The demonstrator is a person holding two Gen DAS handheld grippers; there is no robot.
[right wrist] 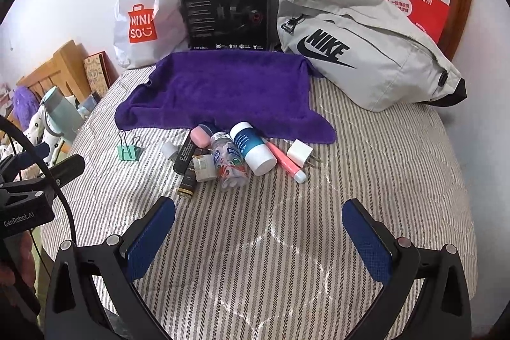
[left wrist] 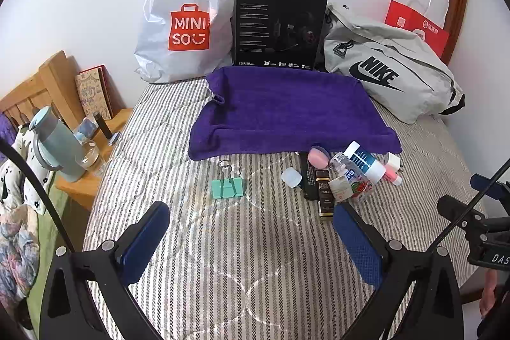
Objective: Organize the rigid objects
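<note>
On the striped bedspread (right wrist: 287, 244): small hard items lay heaped at 12 o'clock of the right gripper (right wrist: 258, 222), just short of the flat purple towel (right wrist: 223, 88).
Heap contents: a white-capped blue-labelled bottle (right wrist: 251, 148), a clear printed-label bottle (right wrist: 229, 160), a pink marker pen with pale cap (right wrist: 284, 160), a white two-pin plug adapter (right wrist: 300, 152), a pink oval case (right wrist: 201, 134), a black flat stick (right wrist: 185, 155), a dark brown gold-capped bottle (right wrist: 187, 184), a small white box (right wrist: 204, 168) and a small white cap-like piece (right wrist: 168, 150), most touching or overlapping.
Stray item: a mint-green metal binder clip (left wrist: 228, 185) lay apart at 11 o'clock of the left gripper (left wrist: 251, 222), near the towel's front edge.
Towel: nothing rested on it, so it looked like an unused sorting surface; that was a guess.
Left gripper: fingers spread wide, holding nothing, above bare bedspread.
Right gripper: fingers spread wide, also holding nothing.
Done: by the look of it, nothing sorted yet.
Left: the whole heap and the clip awaited placing.
Backdrop: a white plastic shopping bag (left wrist: 185, 18), a black cardboard headset box (left wrist: 280, 24), a grey fabric sling bag (left wrist: 392, 69) and a red paper bag (left wrist: 417, 27) stood against the wall at 12 o'clock.
</note>
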